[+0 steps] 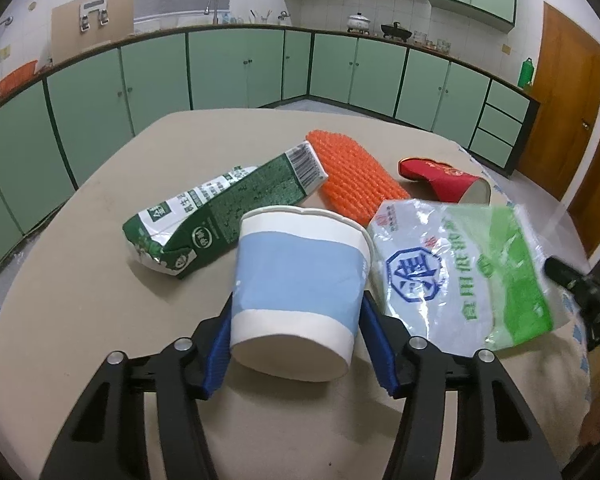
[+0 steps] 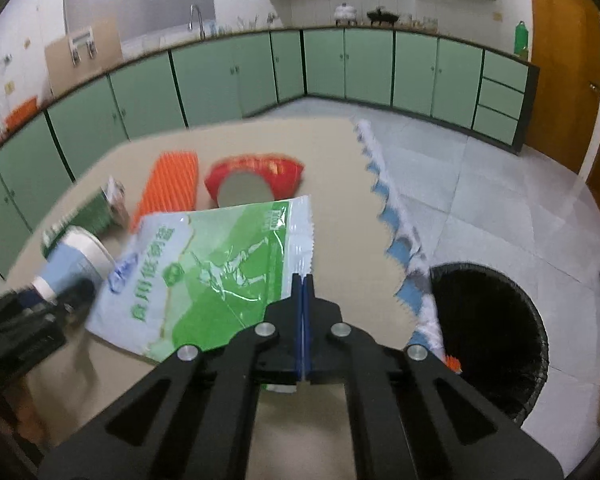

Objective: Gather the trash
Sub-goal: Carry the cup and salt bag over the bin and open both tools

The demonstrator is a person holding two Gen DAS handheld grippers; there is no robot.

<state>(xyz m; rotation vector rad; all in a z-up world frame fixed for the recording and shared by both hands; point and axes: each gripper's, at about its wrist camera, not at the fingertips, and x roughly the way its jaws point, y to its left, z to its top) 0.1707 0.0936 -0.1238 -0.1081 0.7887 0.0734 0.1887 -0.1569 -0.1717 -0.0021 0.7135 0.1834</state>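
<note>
My left gripper point(image 1: 300, 304) is shut on a white and blue paper cup point(image 1: 300, 280), which lies tilted with its base toward the camera. A green milk carton point(image 1: 224, 212), an orange ribbed pad point(image 1: 352, 176) and a red paper cup point(image 1: 444, 180) lie beyond it on the beige table point(image 1: 80, 300). My right gripper point(image 2: 303, 280) is shut on the edge of a green and white plastic bag point(image 2: 212, 272), held just above the table. The bag also shows in the left wrist view point(image 1: 460, 268). The blue cup point(image 2: 72, 264) and the left gripper sit at the right wrist view's left.
A round bin with a black liner point(image 2: 488, 336) stands on the tiled floor to the right of the table, below the blue and white cloth edge point(image 2: 400, 240). Green kitchen cabinets point(image 1: 240, 68) line the far walls. A wooden door point(image 1: 560, 120) is at right.
</note>
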